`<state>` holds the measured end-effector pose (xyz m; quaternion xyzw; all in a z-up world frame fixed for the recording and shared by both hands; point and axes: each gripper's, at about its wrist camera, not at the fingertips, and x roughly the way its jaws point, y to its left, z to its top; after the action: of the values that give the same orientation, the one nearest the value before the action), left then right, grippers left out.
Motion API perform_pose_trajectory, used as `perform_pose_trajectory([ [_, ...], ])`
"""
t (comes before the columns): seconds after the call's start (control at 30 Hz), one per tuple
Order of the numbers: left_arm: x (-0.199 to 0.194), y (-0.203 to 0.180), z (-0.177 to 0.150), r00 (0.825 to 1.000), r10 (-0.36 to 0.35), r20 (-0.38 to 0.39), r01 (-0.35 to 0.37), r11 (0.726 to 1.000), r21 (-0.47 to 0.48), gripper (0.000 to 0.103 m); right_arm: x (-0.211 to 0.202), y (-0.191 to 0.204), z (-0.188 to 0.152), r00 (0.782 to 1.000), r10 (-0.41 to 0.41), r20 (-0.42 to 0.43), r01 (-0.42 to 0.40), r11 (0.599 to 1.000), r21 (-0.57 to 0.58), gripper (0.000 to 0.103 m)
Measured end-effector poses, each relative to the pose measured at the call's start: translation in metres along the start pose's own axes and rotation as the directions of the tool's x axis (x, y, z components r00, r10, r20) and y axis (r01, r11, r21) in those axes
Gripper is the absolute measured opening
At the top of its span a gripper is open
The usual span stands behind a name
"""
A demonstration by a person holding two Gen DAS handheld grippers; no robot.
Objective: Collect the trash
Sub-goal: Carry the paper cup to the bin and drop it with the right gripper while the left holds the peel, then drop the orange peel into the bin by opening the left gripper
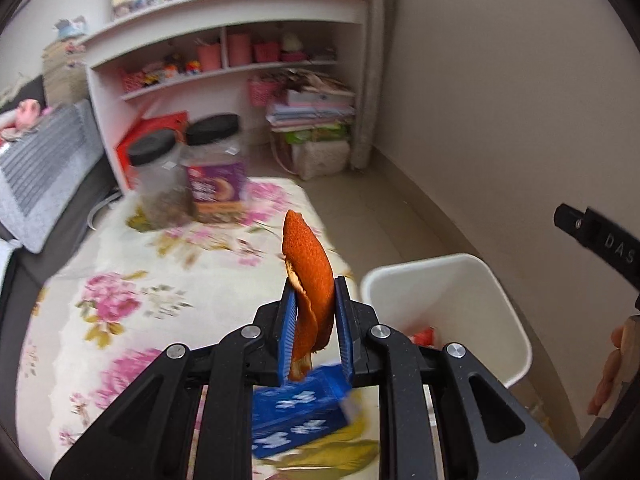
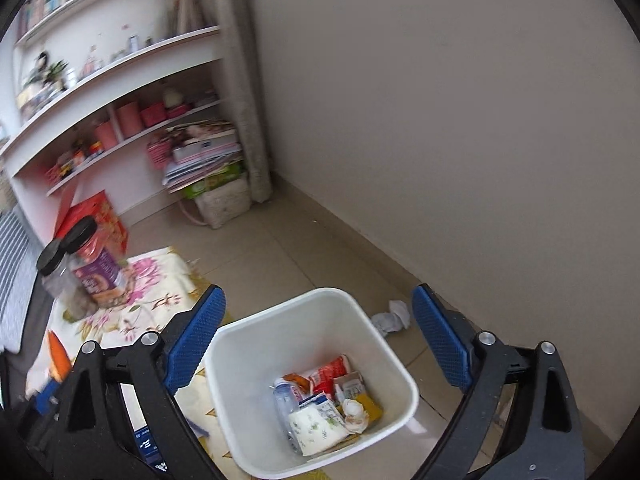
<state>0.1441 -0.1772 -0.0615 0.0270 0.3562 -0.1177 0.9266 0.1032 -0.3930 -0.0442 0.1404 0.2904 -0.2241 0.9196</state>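
Closest to us, our left gripper [image 1: 315, 286] is pinching a strip of orange peel [image 1: 308, 268] between its blue pads [image 1: 289, 320], the jaws narrowed to little more than the peel's thickness; the peel is standing upright, poking out well past the fingertips and hanging down behind them. Just below that gripper a blue box [image 1: 298, 412] is lying on the floral cloth [image 1: 132, 280], and ahead to its left two black-lidded jars [image 1: 188, 172] are standing side by side. The white bin [image 1: 448, 312] is sitting just to its right. Our right gripper [image 2: 318, 306] is hovering above that bin [image 2: 320, 380] with its fingers spread wide and gripping nothing, the bin's rim showing between them. Down inside we are seeing wrappers, a small bottle and tissue [image 2: 320, 426]. A crumpled paper [image 2: 392, 316] is lying on the floor beyond the bin, near the right finger.
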Motion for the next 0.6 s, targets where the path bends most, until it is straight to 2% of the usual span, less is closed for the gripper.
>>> perform_pose_trajectory([
  [0.4,0.034,-0.07,0.008,0.988,-0.121,-0.091,0.125,0.991,0.038,0.021,-0.003,-0.046,0.011,0.997,-0.08,0.001,0.079,0.988,0.13,0.093],
  [0.43,0.036,-0.073,0.008,0.986,-0.131,-0.101,0.135,0.99,0.041,0.031,-0.003,-0.048,0.011,0.997,-0.083,-0.001,0.082,0.987,0.138,0.093],
  [0.47,0.039,-0.078,0.008,0.982,-0.148,-0.121,0.156,0.986,0.058,0.053,-0.003,-0.051,0.011,0.997,-0.083,-0.003,0.083,0.986,0.147,0.093],
  [0.5,0.041,-0.081,0.007,0.978,-0.158,-0.133,0.169,0.983,0.074,0.061,-0.003,-0.053,0.011,0.997,-0.083,-0.005,0.083,0.985,0.154,0.093],
  [0.53,0.04,-0.084,0.006,0.977,-0.164,-0.136,0.176,0.981,0.087,0.067,-0.002,-0.054,0.012,0.997,-0.082,-0.008,0.082,0.983,0.161,0.093],
  [0.6,0.041,-0.087,0.003,0.976,-0.166,-0.141,0.186,0.972,0.142,0.071,-0.002,-0.056,0.012,0.997,-0.079,-0.013,0.08,0.983,0.166,0.095],
])
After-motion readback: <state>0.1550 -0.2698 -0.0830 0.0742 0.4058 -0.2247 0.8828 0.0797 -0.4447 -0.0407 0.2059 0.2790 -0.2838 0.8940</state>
